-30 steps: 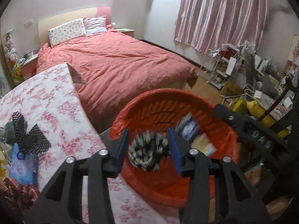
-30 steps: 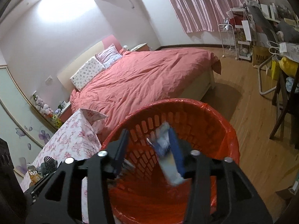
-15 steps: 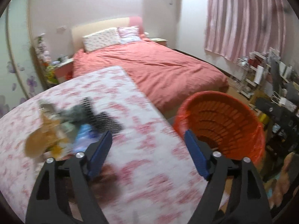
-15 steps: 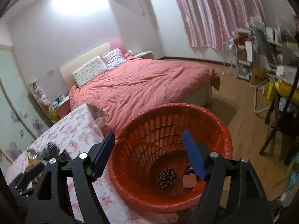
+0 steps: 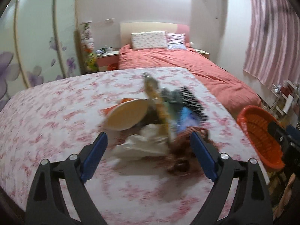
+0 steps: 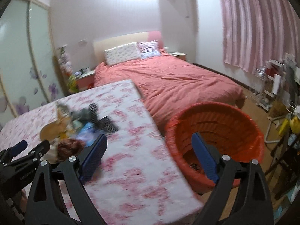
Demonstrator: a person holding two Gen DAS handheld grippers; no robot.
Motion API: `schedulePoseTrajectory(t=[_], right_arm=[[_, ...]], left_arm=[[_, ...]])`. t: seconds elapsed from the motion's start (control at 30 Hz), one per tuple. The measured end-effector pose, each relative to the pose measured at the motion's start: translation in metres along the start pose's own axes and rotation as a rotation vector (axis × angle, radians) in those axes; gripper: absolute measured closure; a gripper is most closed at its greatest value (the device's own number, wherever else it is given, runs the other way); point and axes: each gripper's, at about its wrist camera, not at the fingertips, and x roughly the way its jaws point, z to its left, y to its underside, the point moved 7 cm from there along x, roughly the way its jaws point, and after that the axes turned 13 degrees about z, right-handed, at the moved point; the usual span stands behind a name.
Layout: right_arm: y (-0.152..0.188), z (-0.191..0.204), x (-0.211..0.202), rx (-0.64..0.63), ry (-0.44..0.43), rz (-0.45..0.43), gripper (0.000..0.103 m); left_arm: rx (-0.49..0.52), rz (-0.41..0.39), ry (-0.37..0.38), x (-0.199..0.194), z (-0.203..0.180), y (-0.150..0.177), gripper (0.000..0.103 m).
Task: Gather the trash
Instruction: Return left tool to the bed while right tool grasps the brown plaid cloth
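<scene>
A blurred pile of trash [image 5: 159, 123] lies on the floral-clothed table [image 5: 56, 112]: a tan round disc [image 5: 127, 115], a crumpled white bag [image 5: 142, 144], a blue packet [image 5: 187, 117], a black mesh piece [image 5: 193, 101] and a brown clump [image 5: 180, 163]. My left gripper [image 5: 148, 140] hovers just before the pile, its jaws opening with nothing gripped. My right gripper [image 6: 149, 137] spans the table edge and the orange basket [image 6: 215, 129], its jaws opening and empty. A dark item [image 6: 195, 166] lies inside the basket. The pile [image 6: 75, 129] and the left gripper [image 6: 20, 150] show at the right view's left.
A bed with a salmon cover [image 5: 187, 69] stands behind the table. The orange basket [image 5: 260, 136] sits beside the table's right edge. Pink curtains [image 6: 253, 28] hang at the right, above cluttered shelves and a chair [image 6: 277, 97]. Floral sliding doors [image 5: 37, 46] fill the left.
Both grippers let their items drop into the basket and spread their jaws wide. The left swung left from the basket to the table pile. The right also turned left, off the basket's middle.
</scene>
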Motion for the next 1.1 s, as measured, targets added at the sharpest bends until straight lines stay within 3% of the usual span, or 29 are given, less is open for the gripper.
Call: schedulePoseTrajectory(t=[0.63, 0.87, 0.97, 1.1], right_arm=[[0.024, 0.101, 0.039, -0.073, -0.140, 0.139, 0.013], [0.025, 0.123, 0.057, -0.088, -0.135, 0.167, 0.013], [0.030, 0.123, 0.065, -0.101, -0.130, 0.204, 0.023], [0.033, 0.115, 0.065, -0.090, -0.143, 0.221, 0.044]], left_arm=[[-0.139, 0.034, -0.042, 0.007, 0.089, 0.025, 0.015], [-0.158, 0.050, -0.047, 0.012, 0.104, 0.030, 0.015], [-0.157, 0.055, -0.042, 0.014, 0.104, 0.031, 0.015], [-0.150, 0.063, -0.031, 0.018, 0.101, 0.032, 0.015]])
